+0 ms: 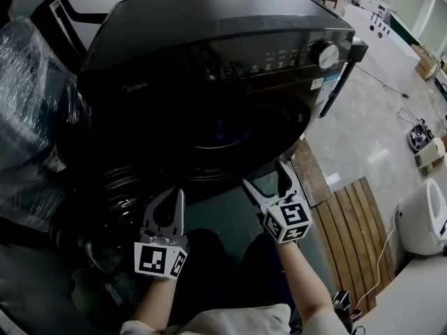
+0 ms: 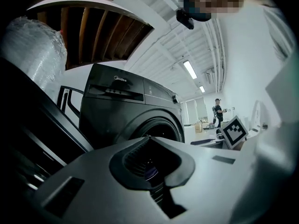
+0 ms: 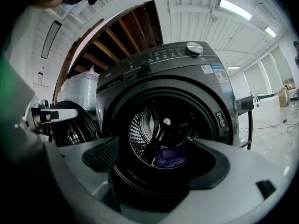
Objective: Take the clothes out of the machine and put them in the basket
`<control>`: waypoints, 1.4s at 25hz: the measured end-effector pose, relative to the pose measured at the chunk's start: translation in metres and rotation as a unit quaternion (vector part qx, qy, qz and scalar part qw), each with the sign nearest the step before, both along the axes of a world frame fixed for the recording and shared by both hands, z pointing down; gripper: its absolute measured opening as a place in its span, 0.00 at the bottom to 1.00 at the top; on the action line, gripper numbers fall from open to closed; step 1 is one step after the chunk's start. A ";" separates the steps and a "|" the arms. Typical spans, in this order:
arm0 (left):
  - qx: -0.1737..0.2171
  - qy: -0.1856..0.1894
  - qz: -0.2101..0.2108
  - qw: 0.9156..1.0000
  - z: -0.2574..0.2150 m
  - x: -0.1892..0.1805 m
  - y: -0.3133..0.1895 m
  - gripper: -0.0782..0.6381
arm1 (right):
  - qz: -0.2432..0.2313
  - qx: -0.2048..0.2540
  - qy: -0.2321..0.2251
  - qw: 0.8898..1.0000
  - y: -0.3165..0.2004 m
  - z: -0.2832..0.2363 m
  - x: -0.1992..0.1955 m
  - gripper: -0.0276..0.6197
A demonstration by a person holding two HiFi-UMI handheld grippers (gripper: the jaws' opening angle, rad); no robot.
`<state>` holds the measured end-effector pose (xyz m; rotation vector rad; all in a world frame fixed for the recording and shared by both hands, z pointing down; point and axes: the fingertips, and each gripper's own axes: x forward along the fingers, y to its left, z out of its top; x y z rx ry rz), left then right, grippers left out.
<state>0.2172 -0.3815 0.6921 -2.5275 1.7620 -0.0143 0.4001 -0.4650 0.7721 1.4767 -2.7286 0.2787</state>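
- Right gripper (image 3: 153, 141) fingers (image 3: 243, 171) stand released and wide apart, with nothing between them and nothing touched; through the gap the open mouth of the washing machine (image 1: 209, 40) shows
- purple garment (image 3: 170, 157) lies low in the perforated drum (image 3: 138, 129), framed between the right fingers but well beyond their tips, inside the machine; no finger touches it
- left gripper (image 2: 149, 138) fingers (image 2: 70, 171) are clenched tip to tip, with only a dark hollow between the pads; they grasp nothing, and the rim of the drum opening rises just above their tips
- in the head view both grippers hover low before the machine's front, the left one lower and nearer the person, the right one closer to the opening; each carries its marker cube, left (image 1: 160, 260) and right (image 1: 288, 220)
- round door (image 3: 70, 125) stands swung open on the machine's left side, just beside the left gripper; a control knob (image 3: 194, 47) sits at the right of the top panel
- plastic-wrapped bundle (image 1: 28, 82) stands left of the machine; slatted wooden board (image 1: 356, 229) lies on the pale floor (image 1: 363, 131) to the right
- far off in the left gripper view a person (image 2: 217, 111) stands
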 end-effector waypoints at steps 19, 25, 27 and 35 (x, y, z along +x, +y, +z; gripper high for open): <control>-0.020 -0.035 0.008 0.999 -0.001 0.033 -0.047 0.14 | -0.004 0.001 0.000 1.000 -0.011 0.024 0.005 0.73; 0.000 0.008 -0.016 1.000 -0.008 0.041 -0.062 0.14 | -0.004 -0.006 0.002 1.000 -0.018 0.032 0.002 0.73; -0.014 0.007 -0.004 1.000 0.008 0.051 -0.068 0.14 | -0.007 -0.008 0.002 1.000 -0.020 0.033 -0.001 0.73; -0.026 0.005 0.024 0.999 0.038 0.063 -0.081 0.14 | -0.004 -0.015 0.011 1.000 -0.036 0.051 -0.009 0.71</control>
